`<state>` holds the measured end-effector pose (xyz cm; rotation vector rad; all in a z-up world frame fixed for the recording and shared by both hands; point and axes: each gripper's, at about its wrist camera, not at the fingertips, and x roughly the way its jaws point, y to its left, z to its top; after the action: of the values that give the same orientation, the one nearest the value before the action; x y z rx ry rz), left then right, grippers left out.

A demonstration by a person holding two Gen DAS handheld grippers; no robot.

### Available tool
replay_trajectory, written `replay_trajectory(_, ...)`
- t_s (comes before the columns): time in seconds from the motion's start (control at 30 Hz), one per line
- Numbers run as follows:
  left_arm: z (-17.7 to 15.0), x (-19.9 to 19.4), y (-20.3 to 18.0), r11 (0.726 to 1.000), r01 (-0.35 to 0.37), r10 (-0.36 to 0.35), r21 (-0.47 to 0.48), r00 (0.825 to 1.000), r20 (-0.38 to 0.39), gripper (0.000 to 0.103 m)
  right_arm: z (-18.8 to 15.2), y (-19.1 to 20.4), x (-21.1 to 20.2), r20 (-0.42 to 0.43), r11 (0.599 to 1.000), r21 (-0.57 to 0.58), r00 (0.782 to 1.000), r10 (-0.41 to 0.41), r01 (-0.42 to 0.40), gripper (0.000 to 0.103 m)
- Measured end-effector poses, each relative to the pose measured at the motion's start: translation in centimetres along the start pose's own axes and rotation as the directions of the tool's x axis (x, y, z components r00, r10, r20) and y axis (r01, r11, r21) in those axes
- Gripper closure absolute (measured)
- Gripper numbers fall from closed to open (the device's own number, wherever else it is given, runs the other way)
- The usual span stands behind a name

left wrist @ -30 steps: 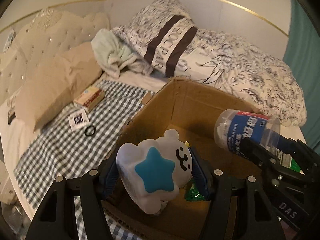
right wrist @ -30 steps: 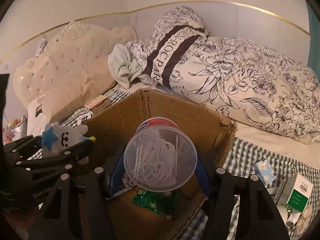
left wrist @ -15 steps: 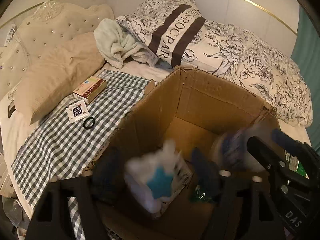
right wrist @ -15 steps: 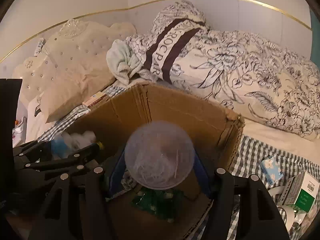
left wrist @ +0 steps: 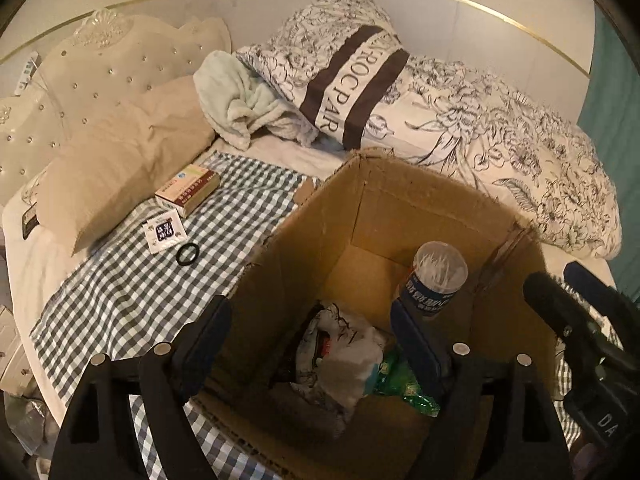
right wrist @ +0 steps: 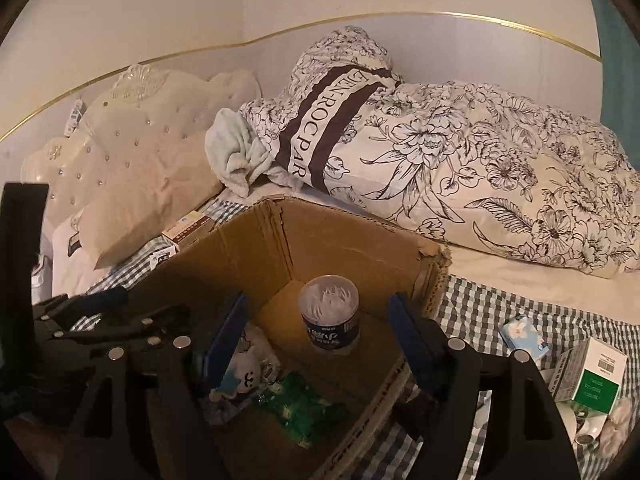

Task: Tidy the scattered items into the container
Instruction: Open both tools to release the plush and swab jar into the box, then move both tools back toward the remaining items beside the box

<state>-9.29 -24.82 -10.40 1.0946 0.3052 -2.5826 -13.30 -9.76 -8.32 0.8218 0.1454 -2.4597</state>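
Note:
An open cardboard box (left wrist: 400, 204) (right wrist: 256, 248) stands on the bed. Inside it lie a white plush toy with a blue star (left wrist: 344, 356) (right wrist: 244, 372) and a green packet (left wrist: 404, 388) (right wrist: 304, 404). A clear jar with a blue label (left wrist: 436, 280) (right wrist: 330, 320) stands upright on the box floor. My left gripper (left wrist: 308, 312) hangs open over the box's near side with nothing between its fingers. My right gripper (right wrist: 318, 304) is open above the jar, with its pads clear of it. Each gripper also shows at the edge of the other's view, the right gripper (left wrist: 556, 280) and the left gripper (right wrist: 132, 308).
On the checked cloth (left wrist: 120, 300) left of the box lie a small carton (left wrist: 188, 188), a sachet (left wrist: 164, 232) and a black ring (left wrist: 187, 254). Right of the box are a blue tissue pack (right wrist: 520, 332) and a green-white carton (right wrist: 588, 376). Pillows and a quilt line the far side.
Both grippers have opened. The plush toy dropped from the left gripper into the box, and the jar left the right gripper and now stands on the box floor.

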Motion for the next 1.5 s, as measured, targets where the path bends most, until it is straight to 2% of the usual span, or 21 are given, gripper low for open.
replay_trajectory(0.53,-0.1,-5.9,-2.4,0.999,0.014,-0.02,0.048,0.992,0.125,0.018,-0.1,-2.4,-7.2,0.088,0.998,0.036,0.995,-0.052,0.049,0.025)
replay_trajectory(0.77,-0.4,-8.8,-4.5,0.996,0.033,-0.047,0.077,0.982,0.184,0.015,-0.6,-3.7,-10.8,0.121,0.996,0.049,0.989,-0.081,0.076,0.022)
replay_trajectory(0.9,-0.7,-10.0,-5.7,0.996,0.043,-0.059,0.083,0.977,0.204,0.007,-1.0,-4.4,-12.7,0.137,0.995,0.05,0.986,-0.096,0.09,0.021)
replay_trajectory(0.97,-0.8,-10.4,-6.2,0.995,0.048,-0.064,0.085,0.976,0.209,0.007,-1.2,-4.8,-13.7,0.148,0.994,0.047,0.983,-0.107,0.101,0.021)
replay_trajectory(1.3,-1.1,-13.1,-8.9,0.992,0.079,-0.1,0.096,0.964,0.245,0.003,-1.8,-7.2,-18.0,0.185,0.987,0.074,0.97,-0.155,0.144,0.009)
replay_trajectory(1.43,-1.2,-14.2,-10.0,0.988,0.119,-0.14,0.098,0.957,0.252,0.003,-1.9,-8.0,-19.8,0.203,0.981,0.086,0.961,-0.187,0.173,0.0)
replay_trajectory(1.5,-1.4,-14.7,-10.6,0.985,0.137,-0.16,0.106,0.953,0.258,0.0,-2.0,-8.4,-20.7,0.213,0.978,0.092,0.956,-0.204,0.188,0.0)
